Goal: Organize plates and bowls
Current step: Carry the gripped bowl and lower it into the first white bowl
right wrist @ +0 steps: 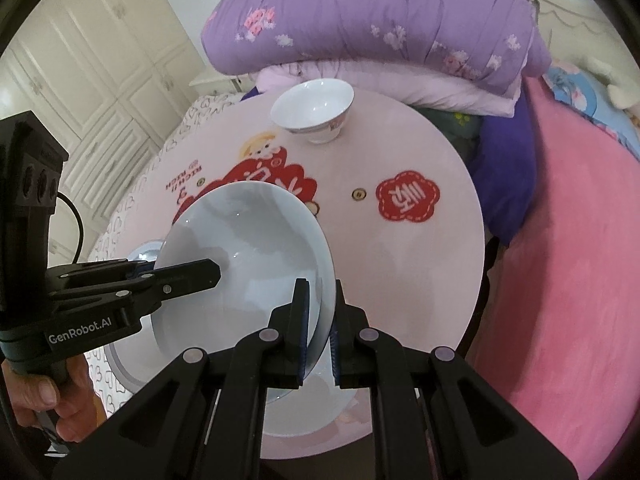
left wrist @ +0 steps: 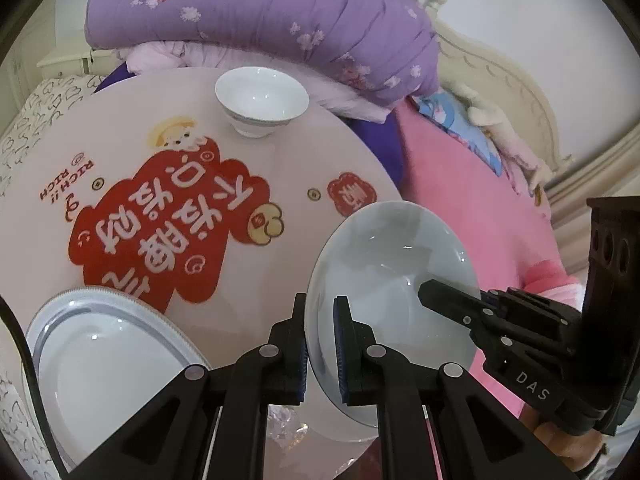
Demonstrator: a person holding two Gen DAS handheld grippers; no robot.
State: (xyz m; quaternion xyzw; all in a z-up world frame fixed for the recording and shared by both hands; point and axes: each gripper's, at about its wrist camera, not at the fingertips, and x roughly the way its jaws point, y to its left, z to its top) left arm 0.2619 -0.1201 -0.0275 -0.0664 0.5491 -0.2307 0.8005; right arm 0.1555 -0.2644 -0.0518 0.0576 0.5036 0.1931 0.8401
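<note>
A pale blue-white plate [left wrist: 384,264] is held tilted on edge above the round pink table [left wrist: 312,152]. My left gripper [left wrist: 320,344] is shut on its left rim. My right gripper [right wrist: 320,320] is shut on its right rim; the plate [right wrist: 248,248] fills the middle of the right wrist view. The right gripper's finger [left wrist: 448,300] shows against the plate's face in the left wrist view, and the left gripper's finger [right wrist: 188,276] shows in the right wrist view. A white bowl [left wrist: 262,100] stands upright at the table's far side, also visible in the right wrist view [right wrist: 314,110]. A second plate with a grey rim [left wrist: 108,360] lies flat at the near left.
A folded purple floral quilt [left wrist: 272,20] is piled behind the table. A pink blanket [left wrist: 472,208] covers the bed on the right. A cream wardrobe [right wrist: 88,60] stands at the back left. The table [right wrist: 420,248] has a red cartoon print.
</note>
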